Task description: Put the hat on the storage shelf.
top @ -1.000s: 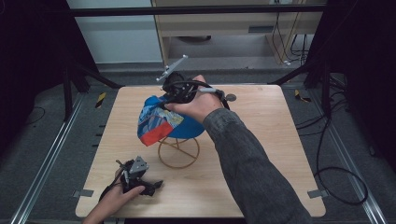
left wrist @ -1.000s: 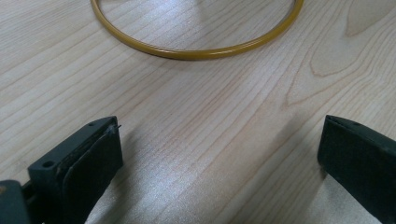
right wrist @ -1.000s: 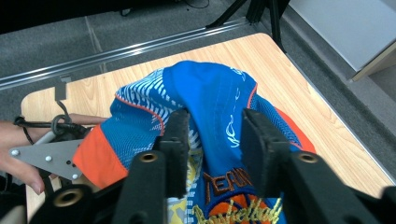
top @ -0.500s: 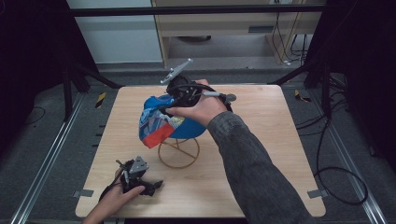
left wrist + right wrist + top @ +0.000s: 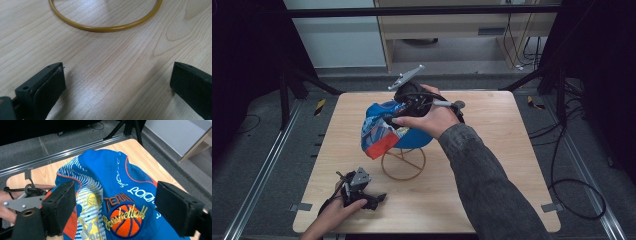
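Right gripper (image 5: 112,212) jaws apart over cap (image 5: 117,195), basketball logo visible; left gripper (image 5: 117,90) apart above table (image 5: 112,62).

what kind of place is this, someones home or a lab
Most likely a lab or recording rig, not a home. A bare wooden table stands inside a black metal frame on floor rails, with cables trailing on the grey floor. A cap sits on a wire stand.
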{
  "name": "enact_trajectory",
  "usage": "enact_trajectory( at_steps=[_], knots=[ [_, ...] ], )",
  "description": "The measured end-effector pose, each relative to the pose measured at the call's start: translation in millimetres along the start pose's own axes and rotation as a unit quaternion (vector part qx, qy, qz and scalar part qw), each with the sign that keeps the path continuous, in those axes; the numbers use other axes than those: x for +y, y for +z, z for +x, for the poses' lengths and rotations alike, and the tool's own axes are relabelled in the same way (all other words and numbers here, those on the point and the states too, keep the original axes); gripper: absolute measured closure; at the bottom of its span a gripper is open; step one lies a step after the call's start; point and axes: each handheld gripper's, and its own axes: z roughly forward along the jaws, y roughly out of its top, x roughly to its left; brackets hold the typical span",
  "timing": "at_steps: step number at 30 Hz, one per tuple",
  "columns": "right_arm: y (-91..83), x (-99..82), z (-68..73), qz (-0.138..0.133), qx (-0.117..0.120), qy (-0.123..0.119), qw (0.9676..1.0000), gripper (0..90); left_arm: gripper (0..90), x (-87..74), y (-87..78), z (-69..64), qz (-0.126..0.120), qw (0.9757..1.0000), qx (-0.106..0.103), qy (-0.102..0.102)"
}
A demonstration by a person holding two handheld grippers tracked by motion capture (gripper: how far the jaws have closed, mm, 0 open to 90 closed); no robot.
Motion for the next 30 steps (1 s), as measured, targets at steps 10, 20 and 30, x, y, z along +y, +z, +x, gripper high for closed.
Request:
enact_trajectory(
  at_steps=[10, 20, 30],
  knots=[
    [-9.7, -6.3, 0.3, -0.013, -0.011, 0.006, 0.9998, 5.6, 0.0, 0.0, -0.1, 0.0, 0.0, 1.0, 0.0, 0.0],
    [-18.9, -16.6, -4.1, -0.016, -0.021, 0.018, 0.9995, 5.1, 0.0, 0.1, -0.1, 0.1, 0.0, 1.0, 0.0, 0.0],
    [-36.5, -28.6, -4.8, -0.03, -0.032, 0.024, 0.9988, 4.9, 0.0, 0.0, 0.0, 0.0, 0.0, 1.0, 0.0, 0.0]
  ],
)
